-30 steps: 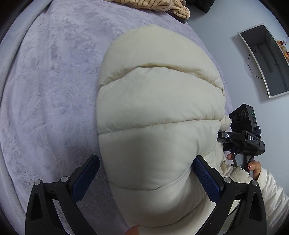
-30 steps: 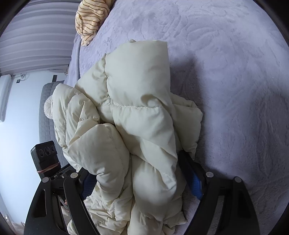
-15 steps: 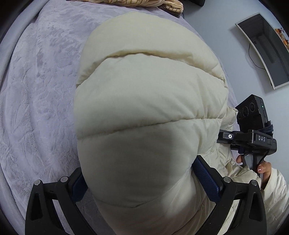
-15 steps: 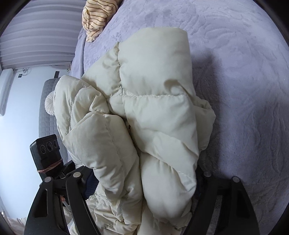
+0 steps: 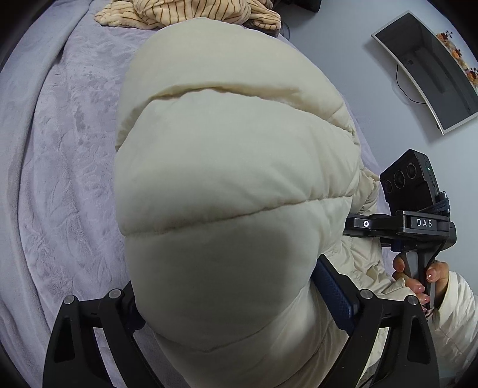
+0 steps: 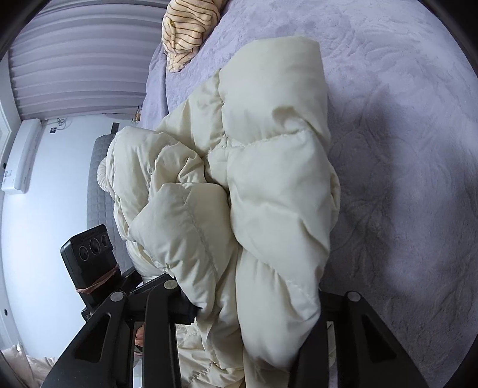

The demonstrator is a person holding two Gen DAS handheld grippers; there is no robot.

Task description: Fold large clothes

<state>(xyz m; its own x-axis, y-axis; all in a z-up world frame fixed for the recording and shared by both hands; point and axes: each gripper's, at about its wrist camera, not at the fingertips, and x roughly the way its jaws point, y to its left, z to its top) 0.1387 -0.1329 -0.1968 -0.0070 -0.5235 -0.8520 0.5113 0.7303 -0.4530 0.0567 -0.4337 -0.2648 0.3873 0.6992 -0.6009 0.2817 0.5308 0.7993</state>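
Two grippers close on one cream puffer jacket [image 5: 227,191], quilted and billowy, filling centre frame: left gripper [image 5: 236,301] wide around a fat baffle, right gripper [image 6: 254,310] narrowing, pinching bunched folds. Beneath, lilac embossed plush bedspread [image 5: 59,167]; striped tan garment [image 6: 188,27] upper left, pale wall beyond.

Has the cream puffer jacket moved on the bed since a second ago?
Yes. In the left wrist view the cream puffer jacket has bulked up toward the striped garment, covering more of the purple bedspread between them.
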